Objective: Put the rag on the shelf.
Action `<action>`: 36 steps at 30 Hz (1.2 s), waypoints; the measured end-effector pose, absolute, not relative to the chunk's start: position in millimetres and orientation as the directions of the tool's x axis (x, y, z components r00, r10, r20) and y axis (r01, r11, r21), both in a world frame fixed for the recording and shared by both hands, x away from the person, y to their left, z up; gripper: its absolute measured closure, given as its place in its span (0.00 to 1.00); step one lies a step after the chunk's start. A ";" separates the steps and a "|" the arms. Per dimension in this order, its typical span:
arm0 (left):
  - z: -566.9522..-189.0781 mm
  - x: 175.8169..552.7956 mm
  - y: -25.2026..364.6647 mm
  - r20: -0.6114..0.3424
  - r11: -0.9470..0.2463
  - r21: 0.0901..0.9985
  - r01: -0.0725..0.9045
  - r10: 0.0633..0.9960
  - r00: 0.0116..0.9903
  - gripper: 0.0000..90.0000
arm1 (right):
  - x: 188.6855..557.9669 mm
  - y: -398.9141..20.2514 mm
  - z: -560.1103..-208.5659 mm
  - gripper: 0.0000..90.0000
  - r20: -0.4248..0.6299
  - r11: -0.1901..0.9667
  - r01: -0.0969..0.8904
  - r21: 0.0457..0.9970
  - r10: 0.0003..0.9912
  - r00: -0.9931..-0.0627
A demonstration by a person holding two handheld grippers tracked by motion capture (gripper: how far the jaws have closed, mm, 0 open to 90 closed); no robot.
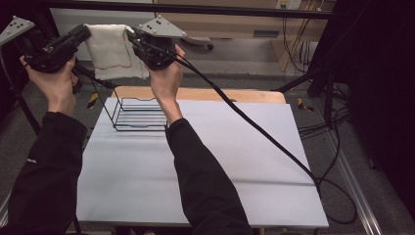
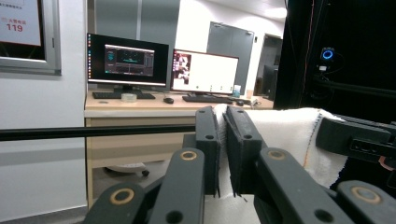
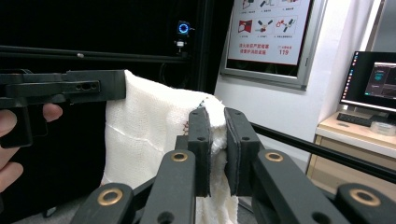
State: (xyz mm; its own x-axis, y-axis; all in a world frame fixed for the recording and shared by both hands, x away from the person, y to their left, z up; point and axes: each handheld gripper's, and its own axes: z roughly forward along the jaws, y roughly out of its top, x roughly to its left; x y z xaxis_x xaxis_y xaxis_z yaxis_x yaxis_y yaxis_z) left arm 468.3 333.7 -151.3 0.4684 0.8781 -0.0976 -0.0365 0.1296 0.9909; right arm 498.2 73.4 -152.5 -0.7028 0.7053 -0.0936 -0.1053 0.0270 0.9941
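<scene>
left tongs (image 1: 88, 30) pinch towel (image 1: 115, 49) | right tongs (image 1: 131, 35) pinch it | cloth: white, nubbly, rectangular

Black sleeves, black grippers (image 1: 88, 33) with brass-ringed screws

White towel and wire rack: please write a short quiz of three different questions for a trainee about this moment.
1. True or false: the white towel lies flat on the table.
2. What does each hand-held gripper, left and right, clamp?
3. The black wire rack is: A) in the air, B) on the table, C) on the floor.

Key: 1 false, it hangs in the air between the grippers. 2 A top corner of the towel. 3 B.
</scene>
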 end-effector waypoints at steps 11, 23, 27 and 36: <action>-149.5 490.3 337.3 -0.093 0.118 0.993 -0.029 0.891 0.445 0.93 | 522.4 80.5 -152.6 0.91 -0.077 0.029 -0.081 0.996 0.710 -0.700; -155.8 509.3 342.9 -0.080 0.089 0.996 0.000 0.901 0.425 0.93 | 537.3 89.3 -159.9 0.91 -0.069 0.037 -0.061 0.997 0.714 -0.697; -158.5 517.2 341.7 -0.087 0.087 0.996 0.018 0.902 0.423 0.93 | 541.1 89.6 -161.5 0.91 -0.068 0.042 -0.053 0.998 0.719 -0.692; -173.4 525.2 343.3 -0.108 0.094 0.994 0.055 0.897 0.428 0.93 | 544.3 90.6 -172.0 0.91 -0.082 0.081 -0.034 0.996 0.719 -0.690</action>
State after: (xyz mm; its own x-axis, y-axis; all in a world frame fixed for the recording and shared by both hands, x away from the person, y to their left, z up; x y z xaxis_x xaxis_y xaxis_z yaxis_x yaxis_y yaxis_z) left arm 525.2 343.3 -173.4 0.4280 0.8973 -0.1084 0.0547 0.0940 0.9941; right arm 544.3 90.6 -172.0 -0.6896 0.7195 -0.0823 -0.0343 0.0811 0.9961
